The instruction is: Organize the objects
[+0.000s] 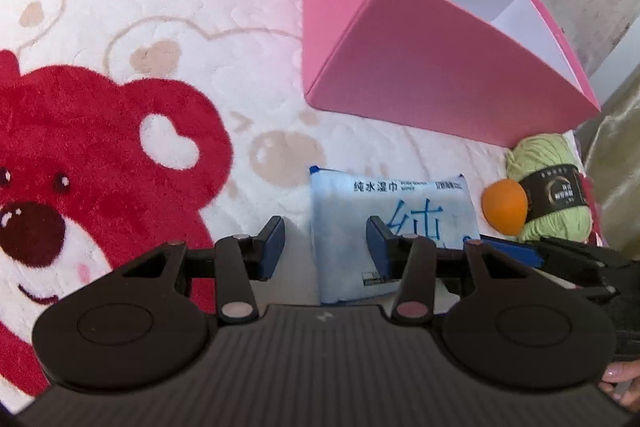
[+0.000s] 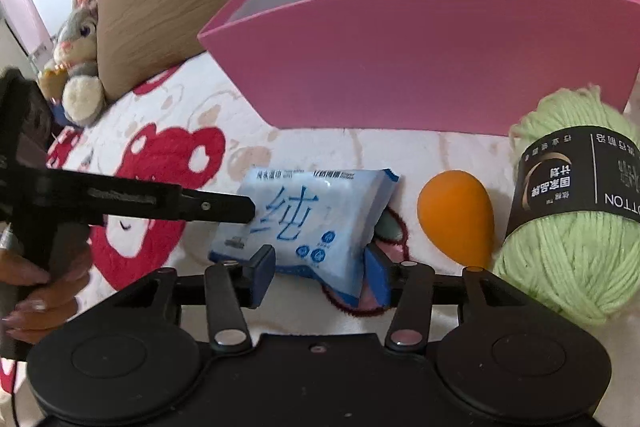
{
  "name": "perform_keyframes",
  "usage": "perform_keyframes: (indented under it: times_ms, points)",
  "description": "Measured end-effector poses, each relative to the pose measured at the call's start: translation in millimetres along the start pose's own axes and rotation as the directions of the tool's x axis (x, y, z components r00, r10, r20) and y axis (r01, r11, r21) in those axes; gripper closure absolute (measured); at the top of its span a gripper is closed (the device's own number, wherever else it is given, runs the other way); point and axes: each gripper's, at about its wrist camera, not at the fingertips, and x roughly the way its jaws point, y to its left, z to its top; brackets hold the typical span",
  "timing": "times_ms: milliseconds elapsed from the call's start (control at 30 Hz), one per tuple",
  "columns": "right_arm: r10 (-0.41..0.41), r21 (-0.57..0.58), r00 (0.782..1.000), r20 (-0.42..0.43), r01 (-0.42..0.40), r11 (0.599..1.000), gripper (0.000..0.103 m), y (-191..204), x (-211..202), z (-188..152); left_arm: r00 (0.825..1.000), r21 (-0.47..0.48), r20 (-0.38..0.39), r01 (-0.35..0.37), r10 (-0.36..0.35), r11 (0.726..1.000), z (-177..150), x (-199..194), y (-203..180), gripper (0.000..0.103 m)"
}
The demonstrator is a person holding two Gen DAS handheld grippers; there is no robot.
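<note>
Plush bear blanket (image 1: 168,27) lying under everything; pink box (image 2: 420,59) standing at 12 o'clock. Both grippers hovering spread, gripping nothing: left gripper (image 1: 326,247), right gripper (image 2: 320,271) straddling wipes pack (image 2: 308,223). Risk: slick pack slipping, left finger obstructing.

The wet-wipe pack (image 1: 390,227) carries the line 纯水湿巾 along its top edge, with a large blue 纯 printed below that line; smaller print beside it is too blurred to read. The black band around the green yarn ball (image 2: 576,219) ends in the letters "OTTON", cut off at its start, beside upside-down Chinese characters reading 国家品牌计划.
</note>
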Motion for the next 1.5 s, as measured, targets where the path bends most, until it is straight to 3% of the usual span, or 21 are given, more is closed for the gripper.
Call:
perform_keyframes:
  times_ms: [133, 167, 267, 667, 1000, 1167, 1333, 1500]
  points:
    - [-0.011, 0.014, 1.000, 0.008, 0.011, 1.000, 0.045, -1.8, 3.5, -1.6, 0.998, -0.021, -0.021, 0.057, -0.058, 0.998, 0.3, 1.7, -0.8, 0.071]
    - [-0.021, 0.017, 1.000, 0.010, 0.021, 1.000, 0.053, -2.9, 5.7, -2.5, 0.998, -0.017, -0.024, 0.061, -0.062, 0.998, -0.8, 2.4, -3.8, 0.072]
    - [-0.022, 0.014, 1.000, 0.015, 0.021, 1.000, 0.060, -3.4, 7.2, -2.4, 0.999, 0.004, -0.019, 0.042, -0.042, 0.999, -2.3, 3.3, -12.2, 0.072]
    - [-0.111, -0.095, 0.993, 0.029, 0.114, 0.989, 0.060, 17.3, 4.4, -8.3, 1.000, -0.013, -0.010, -0.009, 0.008, 1.000, -11.0, -6.5, -27.3, 0.071]
    - [-0.051, -0.143, 0.999, -0.003, 0.050, 0.989, 0.057, 35.3, -23.1, -13.6, 1.000, 0.093, -0.016, -0.025, 0.026, 0.995, -29.4, -48.5, -41.5, 0.071]
    - [-0.096, -0.161, 0.995, 0.017, 0.097, 0.982, 0.057, 52.1, -43.4, -21.9, 1.000, 0.106, -0.012, 0.027, -0.026, 0.994, -32.4, -68.6, -45.4, 0.071]
    - [-0.090, -0.127, 0.995, 0.043, 0.094, 0.987, 0.057, 58.2, -74.6, -24.7, 0.996, 0.133, 0.005, 0.090, -0.091, 0.987, -37.1, -93.7, -56.3, 0.068]
    - [-0.106, -0.101, 0.993, 0.057, 0.111, 0.989, 0.057, 63.3, -96.9, -25.0, 0.994, 0.185, 0.010, 0.106, -0.110, 0.977, -35.5, -111.6, -74.3, 0.068]
